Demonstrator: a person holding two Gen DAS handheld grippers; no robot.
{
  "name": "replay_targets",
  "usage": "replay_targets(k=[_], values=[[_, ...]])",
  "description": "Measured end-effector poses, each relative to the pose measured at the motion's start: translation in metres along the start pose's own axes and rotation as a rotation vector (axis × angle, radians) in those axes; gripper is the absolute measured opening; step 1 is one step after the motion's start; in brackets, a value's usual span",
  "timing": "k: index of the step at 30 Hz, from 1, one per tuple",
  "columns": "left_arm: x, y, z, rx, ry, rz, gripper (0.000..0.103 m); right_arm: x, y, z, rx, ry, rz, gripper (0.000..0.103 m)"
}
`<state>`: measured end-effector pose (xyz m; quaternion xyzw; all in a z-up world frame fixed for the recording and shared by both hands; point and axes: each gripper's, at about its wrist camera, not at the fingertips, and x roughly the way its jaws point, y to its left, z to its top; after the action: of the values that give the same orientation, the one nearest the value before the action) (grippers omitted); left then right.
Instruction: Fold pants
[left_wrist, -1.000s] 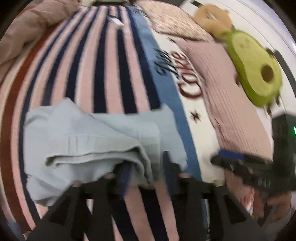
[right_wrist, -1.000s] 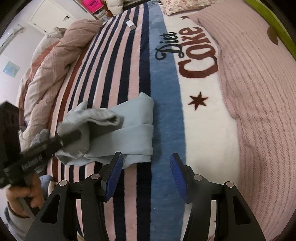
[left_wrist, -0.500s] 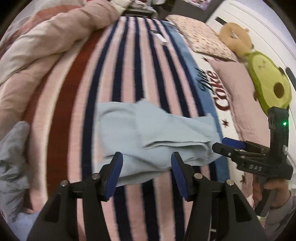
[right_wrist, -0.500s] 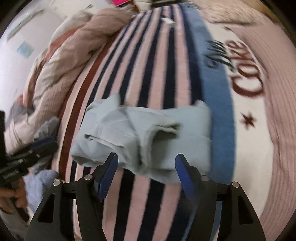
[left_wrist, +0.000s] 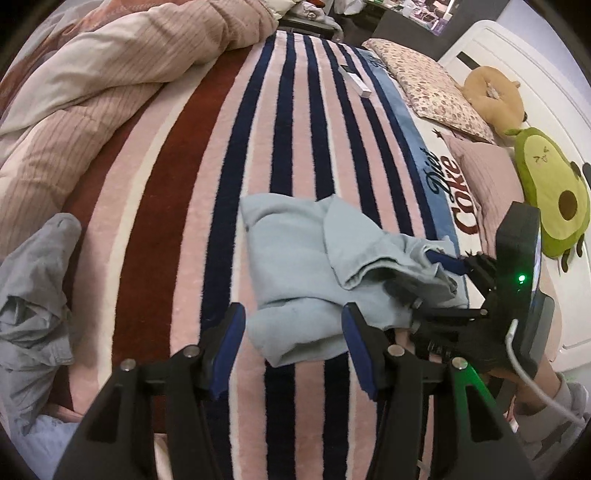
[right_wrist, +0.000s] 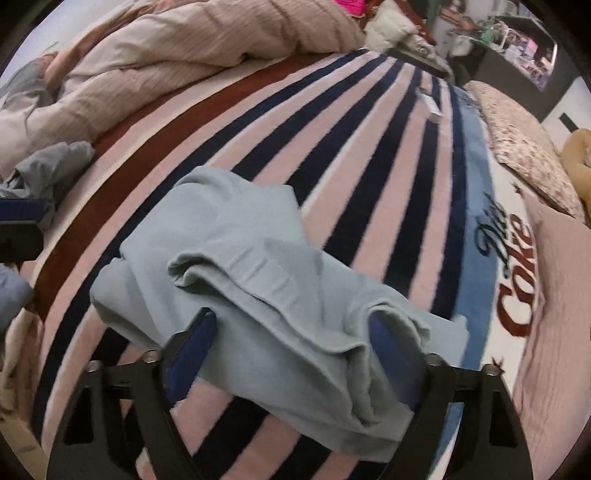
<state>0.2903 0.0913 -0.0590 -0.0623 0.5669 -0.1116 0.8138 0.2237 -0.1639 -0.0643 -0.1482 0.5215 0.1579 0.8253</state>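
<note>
Now right gripper (right_wrist: 291, 347) jaws closing around pale-blue pants (right_wrist: 236, 258); left gripper (left_wrist: 293, 347) spread, empty.

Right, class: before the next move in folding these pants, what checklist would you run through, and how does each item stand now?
1. Pants lying flat: not ok, they are bunched and creased.
2. Fabric between the right gripper fingers: ok, its jaws are closing around a fold.
3. Firm hold on that fold: cannot tell.
4. Left gripper free to take an edge: ok, open, holding nothing, at the pants' near edge.
5. Room on the striped blanket to spread them: ok, bare stripes lie beyond; the small white box sits far off.
</note>
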Motion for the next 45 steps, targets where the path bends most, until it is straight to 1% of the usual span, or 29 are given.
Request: replay_targets(k=[1,2,3,5,7,9,11,13,14,16,17,18,21,22,23,24,25,26,28,29,31,33,36,37,39,40,41,43,45], values=[[0.002,0.003,0.001,-0.007,0.002,0.004,0.050,0.001,-0.003,0.000,0.011,0.006,0.014,0.022],[0.003,0.005,0.002,-0.013,0.001,0.008,0.050,0.002,-0.009,0.000,0.034,0.009,0.042,0.010],[0.003,0.006,0.003,-0.019,-0.001,0.010,0.050,0.000,-0.015,0.001,0.082,0.012,0.064,0.003],[0.002,0.009,0.005,-0.025,-0.006,0.010,0.050,-0.007,-0.036,-0.001,0.205,0.007,0.095,0.003],[0.000,0.009,0.006,-0.029,-0.009,0.006,0.050,-0.012,-0.064,-0.009,0.359,0.015,0.144,0.003],[-0.001,0.008,0.006,-0.028,-0.008,0.006,0.050,-0.012,-0.096,-0.020,0.546,0.042,0.197,0.003],[-0.002,0.008,0.006,-0.026,-0.008,0.007,0.050,-0.010,-0.124,-0.038,0.696,0.077,0.223,0.003],[-0.002,0.007,0.006,-0.028,-0.007,0.006,0.050,-0.010,-0.134,-0.049,0.755,0.101,0.227,0.005],[-0.002,0.006,0.005,-0.027,-0.006,0.007,0.050,-0.010,-0.138,-0.055,0.782,0.119,0.232,0.008],[-0.002,0.004,0.005,-0.021,-0.002,0.011,0.050,-0.012,-0.142,-0.067,0.841,0.142,0.232,0.028],[-0.002,0.004,0.004,-0.019,-0.002,0.010,0.050,-0.014,-0.144,-0.072,0.859,0.146,0.221,0.033],[-0.003,0.004,0.004,-0.017,-0.001,0.010,0.050,-0.017,-0.147,-0.075,0.862,0.143,0.200,0.036],[-0.003,0.001,0.002,-0.007,0.002,0.015,0.050,-0.028,-0.154,-0.082,0.856,0.140,0.060,0.037],[-0.002,0.000,0.002,-0.006,0.003,0.016,0.050,-0.030,-0.158,-0.080,0.846,0.125,0.071,0.037],[-0.002,0.000,0.002,-0.006,0.004,0.017,0.050,-0.032,-0.155,-0.077,0.823,0.108,0.131,0.037],[-0.003,-0.001,0.001,-0.007,0.004,0.015,0.050,-0.032,-0.154,-0.073,0.805,0.103,0.167,0.041],[-0.003,-0.001,0.002,-0.006,0.004,0.014,0.050,-0.033,-0.149,-0.068,0.774,0.096,0.204,0.049],[-0.003,-0.001,0.002,-0.006,0.003,0.016,0.050,-0.034,-0.143,-0.062,0.733,0.086,0.222,0.053],[-0.003,-0.002,0.002,-0.004,0.005,0.021,0.050,-0.031,-0.127,-0.045,0.612,0.088,0.201,0.067],[-0.002,-0.002,0.002,-0.004,0.005,0.022,0.050,-0.026,-0.119,-0.038,0.560,0.103,0.181,0.068],[-0.001,-0.002,0.003,-0.004,0.008,0.022,0.050,-0.015,-0.111,-0.029,0.515,0.121,0.141,0.068],[-0.001,-0.003,0.004,0.000,0.012,0.025,0.050,-0.001,-0.110,-0.019,0.529,0.119,0.111,0.068],[0.001,-0.006,0.003,0.011,0.017,0.027,0.050,0.002,-0.128,-0.018,0.648,0.100,0.071,0.068],[0.001,-0.006,0.003,0.013,0.019,0.028,0.050,0.001,-0.132,-0.019,0.663,0.096,0.041,0.068],[0.004,-0.007,0.003,0.017,0.026,0.028,0.050,-0.005,-0.138,-0.024,0.659,0.088,-0.054,0.068],[0.004,-0.008,0.004,0.018,0.027,0.028,0.050,-0.007,-0.141,-0.028,0.664,0.087,-0.074,0.068],[0.005,-0.008,0.004,0.020,0.028,0.028,0.050,-0.009,-0.145,-0.033,0.671,0.094,-0.075,0.068],[0.007,-0.008,0.005,0.022,0.028,0.031,0.050,-0.012,-0.149,-0.041,0.667,0.102,-0.023,0.068],[0.008,-0.009,0.006,0.020,0.027,0.033,0.050,-0.009,-0.144,-0.045,0.650,0.108,0.109,0.068]])
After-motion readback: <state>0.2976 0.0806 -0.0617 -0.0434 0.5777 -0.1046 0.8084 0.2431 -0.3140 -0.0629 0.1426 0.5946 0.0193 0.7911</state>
